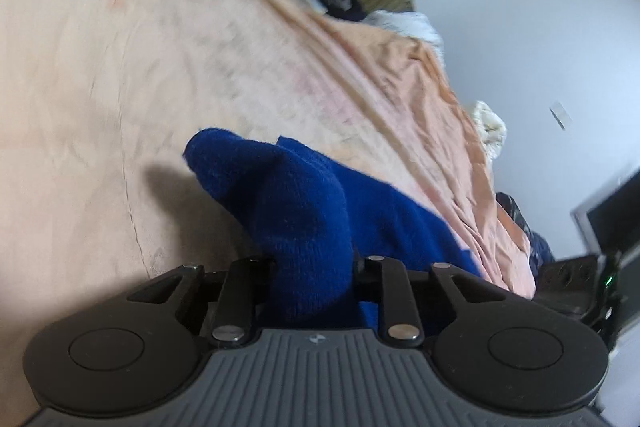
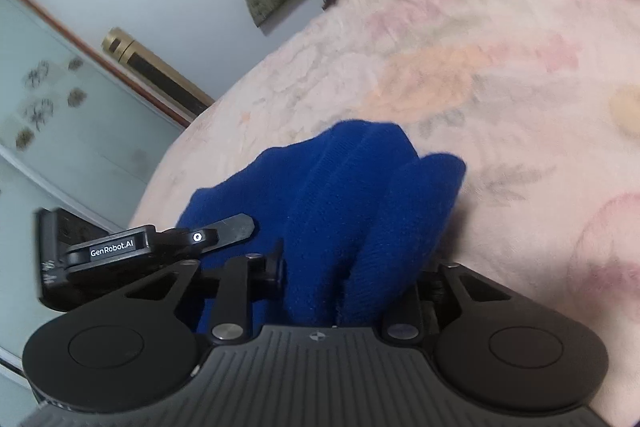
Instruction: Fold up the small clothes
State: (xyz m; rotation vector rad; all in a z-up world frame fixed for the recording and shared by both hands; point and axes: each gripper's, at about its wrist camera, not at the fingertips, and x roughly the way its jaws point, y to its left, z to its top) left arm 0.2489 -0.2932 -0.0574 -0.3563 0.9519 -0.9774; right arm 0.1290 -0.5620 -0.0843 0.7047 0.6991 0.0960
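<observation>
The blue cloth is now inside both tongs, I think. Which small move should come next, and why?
Probably lift both tongs a little, together, and draw them apart to stretch the blue cloth. The left tongs and the right tongs each pinch a bunched fold of it, and the rest lies crumpled on the pink bedspread. It should hang flat before any fold.

One blue garment (image 1: 304,211) (two grippers (image 1: 314,267))

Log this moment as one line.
left gripper: shut on blue knitted garment | right gripper: shut on it | surface: pink floral bedspread
</observation>
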